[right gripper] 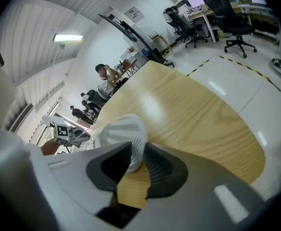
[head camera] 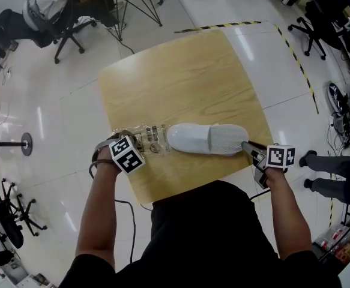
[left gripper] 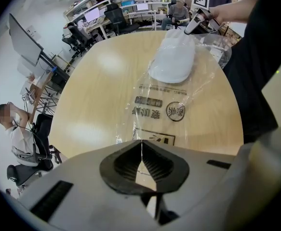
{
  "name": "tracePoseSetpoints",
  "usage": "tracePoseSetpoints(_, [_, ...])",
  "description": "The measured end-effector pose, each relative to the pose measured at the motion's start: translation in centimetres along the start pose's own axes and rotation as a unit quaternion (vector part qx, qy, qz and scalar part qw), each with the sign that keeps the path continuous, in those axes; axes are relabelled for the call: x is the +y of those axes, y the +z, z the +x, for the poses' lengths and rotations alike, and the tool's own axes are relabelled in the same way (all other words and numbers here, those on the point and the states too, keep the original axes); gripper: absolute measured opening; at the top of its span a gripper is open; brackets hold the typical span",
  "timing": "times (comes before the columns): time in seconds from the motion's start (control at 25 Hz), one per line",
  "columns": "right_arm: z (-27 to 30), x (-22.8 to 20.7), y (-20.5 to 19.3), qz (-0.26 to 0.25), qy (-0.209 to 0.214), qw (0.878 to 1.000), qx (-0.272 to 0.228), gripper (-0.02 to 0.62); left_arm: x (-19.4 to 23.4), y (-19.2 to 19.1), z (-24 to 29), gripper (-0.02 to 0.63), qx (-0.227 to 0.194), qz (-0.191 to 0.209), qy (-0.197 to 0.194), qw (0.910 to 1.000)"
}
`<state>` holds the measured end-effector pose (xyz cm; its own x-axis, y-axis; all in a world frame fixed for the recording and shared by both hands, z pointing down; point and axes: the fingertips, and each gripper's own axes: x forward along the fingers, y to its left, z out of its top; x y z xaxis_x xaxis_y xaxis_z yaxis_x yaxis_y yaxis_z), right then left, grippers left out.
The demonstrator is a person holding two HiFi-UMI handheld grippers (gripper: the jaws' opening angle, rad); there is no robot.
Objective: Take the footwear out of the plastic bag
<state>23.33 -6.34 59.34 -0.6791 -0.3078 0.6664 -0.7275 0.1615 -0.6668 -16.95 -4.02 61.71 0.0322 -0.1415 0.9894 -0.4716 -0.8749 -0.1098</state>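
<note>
Plastic bag (left gripper: 164,105) is pinched in the closed left gripper (left gripper: 141,144). Slipper (head camera: 208,138) is clamped at its near end by the right gripper (right gripper: 136,152) and judged mostly withdrawn, its far end apparently yet inside the bag.

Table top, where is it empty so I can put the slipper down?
The far half of the table, beyond the slipper, is bare wood. The near strip is crowded: plastic bag, slipper, left gripper and right gripper.
</note>
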Motion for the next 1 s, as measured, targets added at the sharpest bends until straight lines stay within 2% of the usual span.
tracePoseSetpoints(1.0, [4.9,5.2,-0.6,-0.032,0.02,0.999,0.034,0.091,0.8,-9.6,-1.7,0.011,0.019,-0.066,0.021,0.9974])
